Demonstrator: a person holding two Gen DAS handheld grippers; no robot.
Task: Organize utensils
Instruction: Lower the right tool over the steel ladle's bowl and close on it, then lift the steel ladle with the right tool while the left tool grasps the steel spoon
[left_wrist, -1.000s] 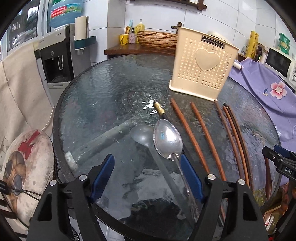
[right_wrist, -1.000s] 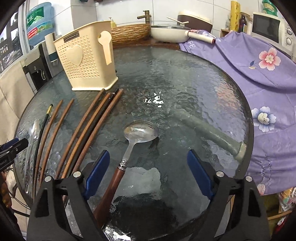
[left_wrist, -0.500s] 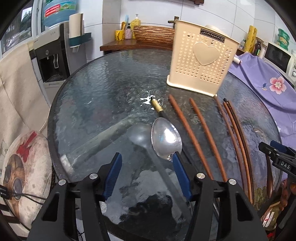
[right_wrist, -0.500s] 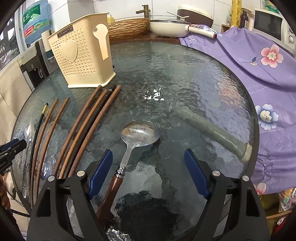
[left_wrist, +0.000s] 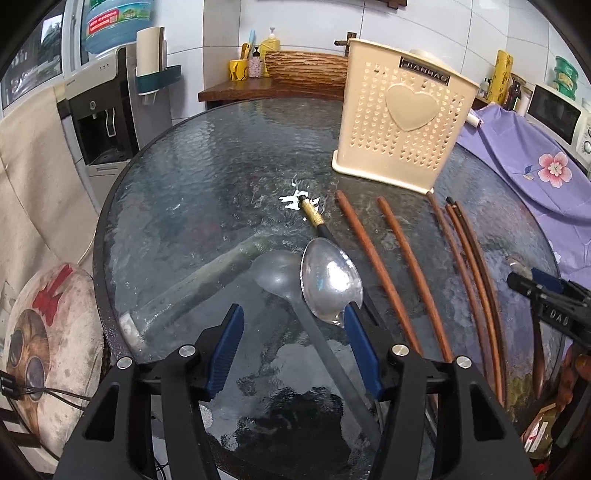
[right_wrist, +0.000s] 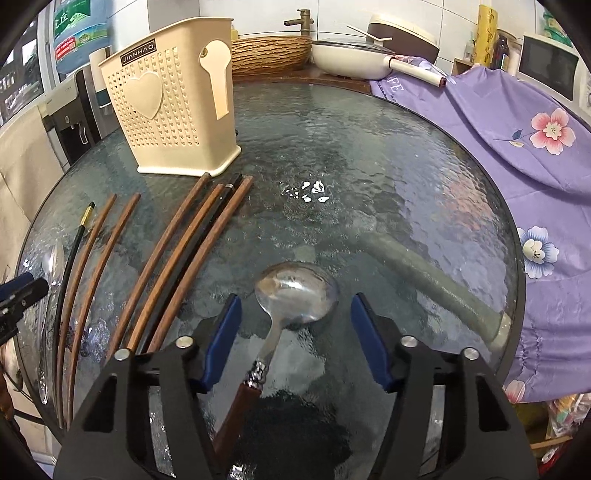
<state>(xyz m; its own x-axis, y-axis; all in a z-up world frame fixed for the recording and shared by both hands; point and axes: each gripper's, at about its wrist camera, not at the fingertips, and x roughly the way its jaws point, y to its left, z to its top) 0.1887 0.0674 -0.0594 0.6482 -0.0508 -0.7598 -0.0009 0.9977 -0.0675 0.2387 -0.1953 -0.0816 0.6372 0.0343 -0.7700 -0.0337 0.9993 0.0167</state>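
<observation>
Nearest in the left wrist view, the left hand-held gripper (left_wrist: 293, 347) hangs over the near edge of the round glass table (left_wrist: 207, 177), its blue pads about half apart and gripping nothing. The steel spoon (left_wrist: 330, 286) lies bowl-up on the glass, its neck passing just inside the right pad (left_wrist: 360, 350), which hides any contact. Under the spoon runs a black chopstick with a gold tip (left_wrist: 313, 218).

In the right wrist view, the right hand-held gripper (right_wrist: 295, 341) has its jaws closing. The wooden-handled spoon (right_wrist: 291, 295) lies between them, its metal neck and brown handle running back toward the camera, with clear gaps to both pads, so nothing is clasped.

Farther out, 2 reddish-brown chopsticks (left_wrist: 373, 258) lie side by side, slightly apart, to the right of the steel spoon. Beyond them lies a tight bundle of about 4 darker chopsticks (right_wrist: 192, 258), their far tips nearly reaching the holder's foot.

The cream utensil holder (left_wrist: 400, 125), perforated and bearing a raised heart, stands upright toward the far side of the table, with no utensil visible in it from these angles.

At the right, a purple flowered cloth (right_wrist: 517, 140) hangs beside the table's rim.
</observation>
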